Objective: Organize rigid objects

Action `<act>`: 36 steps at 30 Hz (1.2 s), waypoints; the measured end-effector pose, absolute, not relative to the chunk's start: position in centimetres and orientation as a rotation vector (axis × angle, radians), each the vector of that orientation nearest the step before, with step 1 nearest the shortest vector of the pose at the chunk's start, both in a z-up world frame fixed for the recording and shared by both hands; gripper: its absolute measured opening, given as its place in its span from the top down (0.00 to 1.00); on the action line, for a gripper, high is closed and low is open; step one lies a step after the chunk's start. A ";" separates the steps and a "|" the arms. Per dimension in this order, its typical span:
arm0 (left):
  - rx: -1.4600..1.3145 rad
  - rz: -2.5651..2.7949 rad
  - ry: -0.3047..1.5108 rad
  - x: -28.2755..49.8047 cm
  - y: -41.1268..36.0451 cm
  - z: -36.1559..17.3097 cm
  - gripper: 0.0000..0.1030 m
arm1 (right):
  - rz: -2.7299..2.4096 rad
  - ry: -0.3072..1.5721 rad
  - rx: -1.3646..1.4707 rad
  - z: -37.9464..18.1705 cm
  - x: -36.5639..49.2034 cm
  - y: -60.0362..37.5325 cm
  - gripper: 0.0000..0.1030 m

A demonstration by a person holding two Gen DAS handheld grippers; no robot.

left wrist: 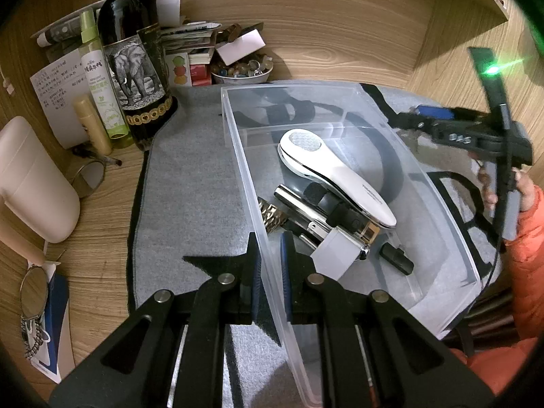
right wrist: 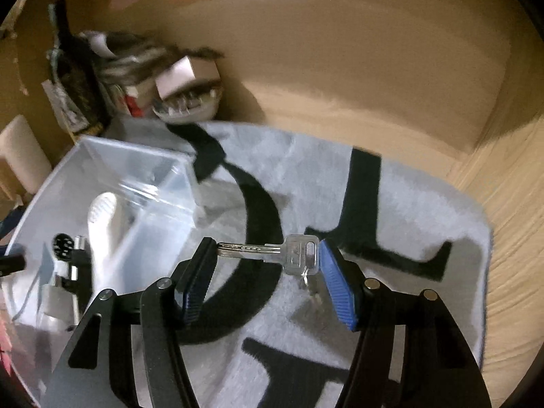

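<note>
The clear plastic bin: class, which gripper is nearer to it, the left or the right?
Left. The left gripper is clamped on the clear plastic bin by its near wall. The right gripper is off to the bin's side above the grey mat, holding a key.

Upper left: dark wine bottle with elephant label, beside a green spray bottle and cream tube. Upper centre: bowl of stones. Lower left: round mirror.

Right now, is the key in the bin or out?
Out. The key spans between the right gripper fingers above the rug, beside the clear bin.
</note>
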State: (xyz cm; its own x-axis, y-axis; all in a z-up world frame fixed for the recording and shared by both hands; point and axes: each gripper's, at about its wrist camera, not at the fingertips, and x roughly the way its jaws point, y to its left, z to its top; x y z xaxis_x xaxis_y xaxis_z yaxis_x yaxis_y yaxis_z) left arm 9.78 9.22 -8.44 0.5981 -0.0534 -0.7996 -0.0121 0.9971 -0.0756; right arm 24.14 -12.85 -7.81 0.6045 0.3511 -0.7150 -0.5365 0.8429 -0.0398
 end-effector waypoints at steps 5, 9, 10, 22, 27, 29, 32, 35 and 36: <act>-0.075 -0.024 0.929 9.8 9.2 -8.4 0.90 | 0.542 0.687 -0.249 -5.1 22.1 -13.1 0.43; -0.072 -0.025 0.927 9.8 9.3 -8.3 0.90 | 0.563 0.625 -0.255 -3.2 20.4 -13.0 0.43; -0.073 -0.026 0.927 9.8 9.4 -8.3 0.90 | 0.567 0.614 -0.257 -2.9 20.1 -12.9 0.43; -0.069 -0.026 0.926 9.8 9.4 -8.3 0.90 | 0.680 0.442 -0.252 1.5 14.8 -11.5 0.43; -0.069 -0.026 0.927 9.8 9.4 -8.3 0.90 | 0.753 0.401 -0.252 2.2 13.2 -10.3 0.43; -0.069 -0.025 0.927 9.8 9.4 -8.3 0.90 | 0.786 0.397 -0.253 2.1 12.9 -9.5 0.43; -0.068 -0.026 0.926 9.7 9.4 -8.3 0.90 | 0.829 0.410 -0.266 1.5 12.4 -8.1 0.43; -0.069 -0.026 0.926 9.7 9.4 -8.3 0.90 | 0.864 0.435 -0.285 0.6 12.2 -6.9 0.43; -0.070 -0.026 0.925 9.8 9.5 -8.3 0.90 | 0.876 0.449 -0.292 0.2 12.2 -6.4 0.43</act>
